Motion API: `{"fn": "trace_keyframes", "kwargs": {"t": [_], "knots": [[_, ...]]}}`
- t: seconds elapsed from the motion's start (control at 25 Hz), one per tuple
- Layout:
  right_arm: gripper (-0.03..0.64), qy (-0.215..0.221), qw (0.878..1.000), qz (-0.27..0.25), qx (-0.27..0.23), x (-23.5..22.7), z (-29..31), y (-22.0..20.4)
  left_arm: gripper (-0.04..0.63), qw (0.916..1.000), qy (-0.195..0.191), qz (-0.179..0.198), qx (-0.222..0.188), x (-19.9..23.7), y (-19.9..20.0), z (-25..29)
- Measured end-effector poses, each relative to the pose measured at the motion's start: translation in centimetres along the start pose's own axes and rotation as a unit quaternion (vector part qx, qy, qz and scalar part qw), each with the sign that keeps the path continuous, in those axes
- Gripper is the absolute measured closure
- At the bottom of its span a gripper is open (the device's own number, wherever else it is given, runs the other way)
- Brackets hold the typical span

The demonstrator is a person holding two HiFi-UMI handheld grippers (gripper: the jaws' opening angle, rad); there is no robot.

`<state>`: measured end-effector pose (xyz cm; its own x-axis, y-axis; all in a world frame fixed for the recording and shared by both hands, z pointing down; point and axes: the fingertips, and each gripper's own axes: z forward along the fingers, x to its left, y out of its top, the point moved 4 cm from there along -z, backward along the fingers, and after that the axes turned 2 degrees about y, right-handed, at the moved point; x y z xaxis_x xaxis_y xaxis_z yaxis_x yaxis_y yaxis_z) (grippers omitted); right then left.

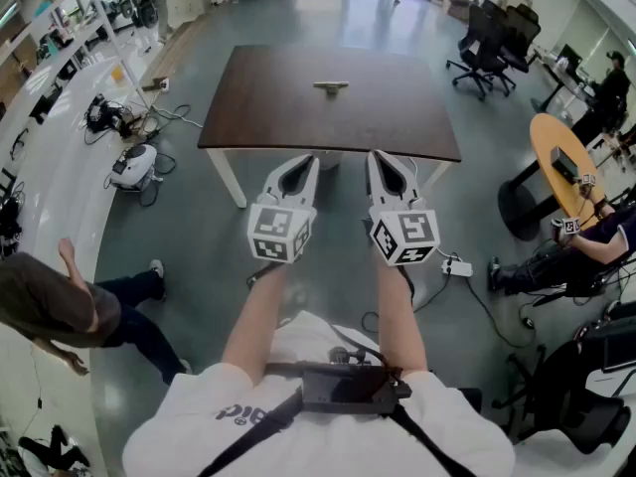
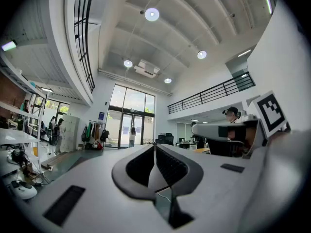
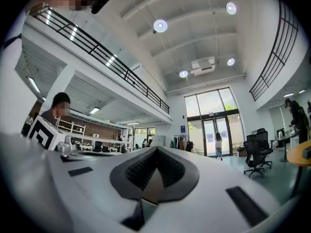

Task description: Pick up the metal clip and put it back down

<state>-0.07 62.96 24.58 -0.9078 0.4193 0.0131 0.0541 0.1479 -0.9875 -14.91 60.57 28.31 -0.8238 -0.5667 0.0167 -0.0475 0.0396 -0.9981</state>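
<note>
Since neither tool is over the table [image 1: 268, 117] yet, nothing's started. Your left gripper [image 1: 310, 161]: jaws fully together, nothing between them, aimed level across the room, tips about at the near table edge. Then the metal clip [image 1: 330, 86]: it sits on the far half of the dark top, roughly mid-width, well apart from both tools, ahead of and beyond them. Its long axis runs left-right, so I'd expect a straight-in approach to meet it broadside. It lines up closer to the left tips than the right, so left looks like the marginally shorter reach. Your right gripper [image 1: 376, 155]: also clamped together and empty, tilted slightly up, just right of the left one. Whichever you use needs opening before the reach.
</note>
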Motion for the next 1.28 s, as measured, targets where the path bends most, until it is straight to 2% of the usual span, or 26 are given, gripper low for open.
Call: {"fn": "trace_keyframes", "kwargs": {"t": [0.52, 0.76, 1.04, 1.2, 1.28], "knots": [[0.612, -0.014, 1.000, 0.006, 0.023, 6.8, 2.4, -2.6, 0.571, 0.9997, -0.022, -0.003, 0.007, 4.7, -1.2, -4.5], [0.612, -0.023, 0.999, 0.004, 0.044, 6.9, 3.0, -4.6, 0.571, 0.9993, -0.029, -0.015, 0.019, 6.3, -2.6, -4.1], [0.612, -0.048, 0.997, 0.005, 0.054, 1.2, 6.5, -6.1, 0.571, 0.9987, -0.033, -0.023, 0.033, 7.5, -3.8, 1.3], [0.612, -0.114, 0.989, 0.046, 0.078, -5.0, 9.8, -7.6, 0.571, 0.9987, -0.019, -0.022, 0.042, 8.8, -4.6, 6.5], [0.612, -0.113, 0.990, 0.048, 0.065, -8.3, 12.1, -7.2, 0.571, 0.9989, -0.009, -0.018, 0.042, 9.2, -4.6, 9.7]]}}
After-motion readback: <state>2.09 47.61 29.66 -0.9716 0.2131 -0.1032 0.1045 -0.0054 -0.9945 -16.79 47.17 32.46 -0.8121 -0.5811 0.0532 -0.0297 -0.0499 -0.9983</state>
